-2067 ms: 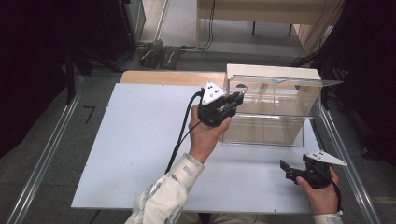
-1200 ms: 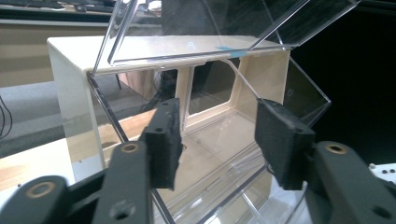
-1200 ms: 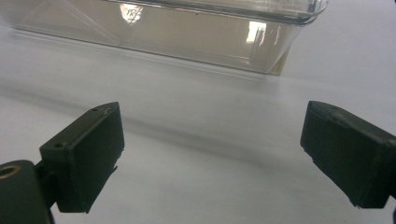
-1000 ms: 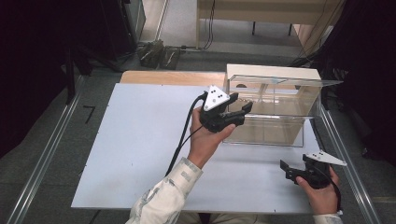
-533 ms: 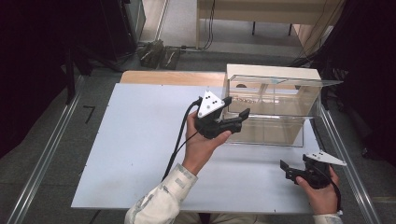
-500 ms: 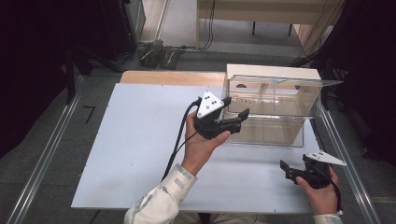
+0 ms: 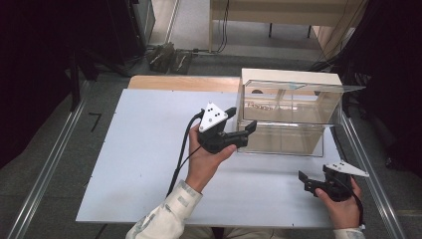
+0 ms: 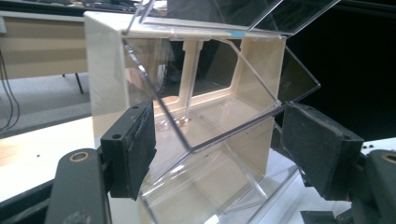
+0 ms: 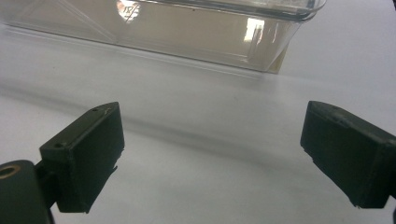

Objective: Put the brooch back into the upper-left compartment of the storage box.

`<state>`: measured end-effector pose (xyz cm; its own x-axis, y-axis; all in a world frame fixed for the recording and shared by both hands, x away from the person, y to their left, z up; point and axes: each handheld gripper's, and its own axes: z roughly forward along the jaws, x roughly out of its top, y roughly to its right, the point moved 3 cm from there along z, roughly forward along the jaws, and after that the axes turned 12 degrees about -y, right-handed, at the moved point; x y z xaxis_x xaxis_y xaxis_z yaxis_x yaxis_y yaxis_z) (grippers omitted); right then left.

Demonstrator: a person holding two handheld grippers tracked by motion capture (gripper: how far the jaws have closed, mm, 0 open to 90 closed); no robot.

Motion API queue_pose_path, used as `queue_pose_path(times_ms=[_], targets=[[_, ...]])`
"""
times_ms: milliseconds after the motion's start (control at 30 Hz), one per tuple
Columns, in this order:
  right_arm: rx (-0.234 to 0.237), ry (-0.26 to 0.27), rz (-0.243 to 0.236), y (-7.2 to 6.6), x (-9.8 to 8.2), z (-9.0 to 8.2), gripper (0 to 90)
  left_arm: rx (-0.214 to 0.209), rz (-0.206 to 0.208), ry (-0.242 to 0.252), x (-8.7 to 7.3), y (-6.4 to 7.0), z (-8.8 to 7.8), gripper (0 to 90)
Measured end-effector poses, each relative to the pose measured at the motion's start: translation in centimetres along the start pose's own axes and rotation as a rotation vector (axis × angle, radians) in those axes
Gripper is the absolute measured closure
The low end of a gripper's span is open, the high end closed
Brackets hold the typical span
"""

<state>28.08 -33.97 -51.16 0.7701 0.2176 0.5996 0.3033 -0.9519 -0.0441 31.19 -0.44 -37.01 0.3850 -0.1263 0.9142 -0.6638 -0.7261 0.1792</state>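
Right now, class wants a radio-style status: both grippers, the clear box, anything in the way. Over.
Left gripper open, jaws spread at the clear box, gripping nothing. Right gripper open, low over the white table. Small items inside box, unidentifiable. Nothing between.

— What carries everything?
— A white table [image 7: 139,149].
— And what stands on it?
— A clear plastic case [image 7: 288,112] with a cream back, at its far right part.

Two tools [image 7: 242,119] [image 7: 302,180], one clear box [image 7: 288,117]
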Motion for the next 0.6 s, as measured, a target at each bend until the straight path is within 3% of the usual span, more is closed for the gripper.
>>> queue_pose_path(times_ms=[600], targets=[[-0.002, 0.000, 0.010, 0.0, -0.1, -0.1, 4.7, 0.103, -0.029, 0.029, -2.8, -3.3, -4.4, 23.5]])
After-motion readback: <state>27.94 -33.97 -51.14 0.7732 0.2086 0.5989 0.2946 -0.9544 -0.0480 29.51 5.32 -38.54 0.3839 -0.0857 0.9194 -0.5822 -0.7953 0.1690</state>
